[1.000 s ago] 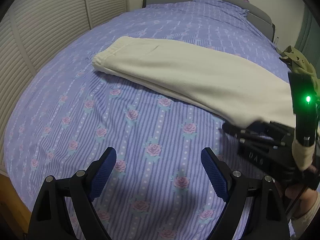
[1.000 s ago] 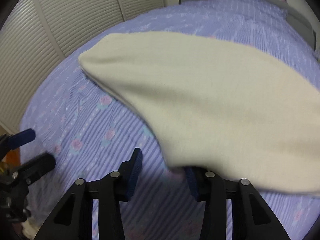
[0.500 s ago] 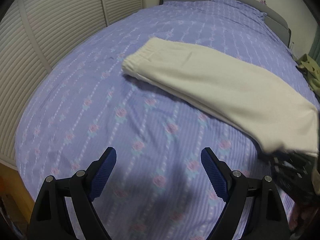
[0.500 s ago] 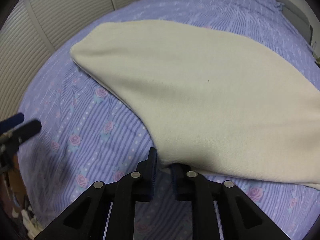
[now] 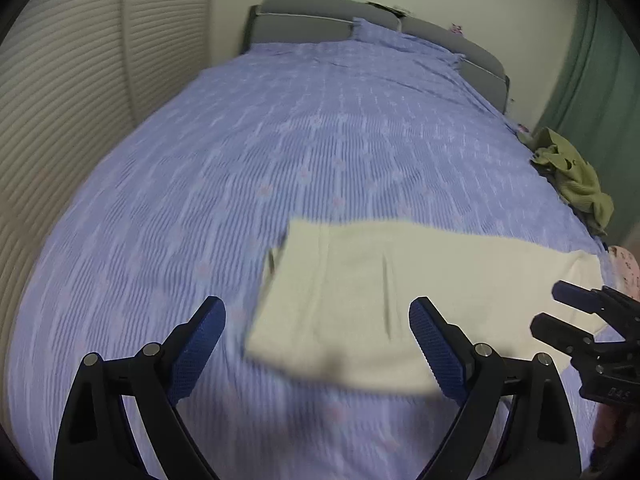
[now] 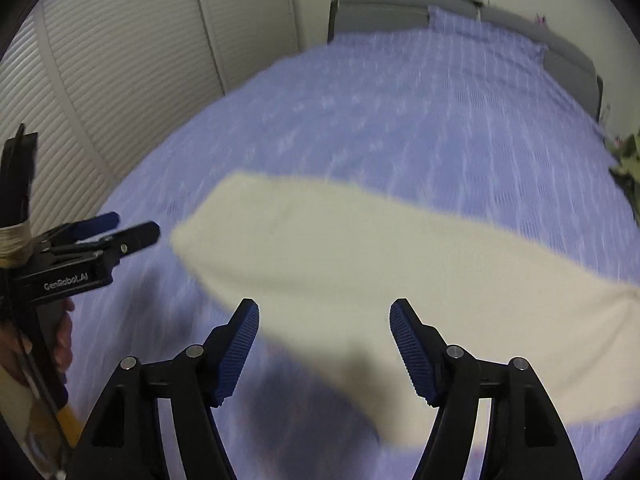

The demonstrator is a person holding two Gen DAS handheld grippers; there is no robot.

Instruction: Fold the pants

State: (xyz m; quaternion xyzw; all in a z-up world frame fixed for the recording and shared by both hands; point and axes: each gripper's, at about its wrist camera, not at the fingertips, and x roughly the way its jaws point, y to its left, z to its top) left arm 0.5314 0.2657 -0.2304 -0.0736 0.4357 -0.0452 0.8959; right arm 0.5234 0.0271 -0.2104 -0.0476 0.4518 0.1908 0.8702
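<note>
Cream pants (image 5: 360, 280), folded lengthwise, lie flat across the near part of the purple flowered bed (image 5: 280, 140). My left gripper (image 5: 318, 344) hovers above their waistband end; its jaws are opening and the blue pads touch nothing, the cloth lying below them. In the right wrist view the pants (image 6: 360, 248) stretch from centre left to the right edge. My right gripper (image 6: 324, 320) hangs over their near edge, its jaws opening and clear of the cloth. Each gripper shows in the other's view: the right gripper (image 5: 568, 316) and the left gripper (image 6: 116, 232), which a hand holds.
A crumpled green garment (image 5: 572, 176) lies at the bed's right edge, with a pink patterned cloth (image 5: 626, 272) below it. Louvered closet doors (image 5: 80, 80) run along the left side, and a grey headboard (image 5: 320, 16) stands at the far end.
The right gripper, shut on the pants' edge half a second ago, has let go and risen with its jaws spread. The left gripper has swung from bare bedspread to above the waistband end.
</note>
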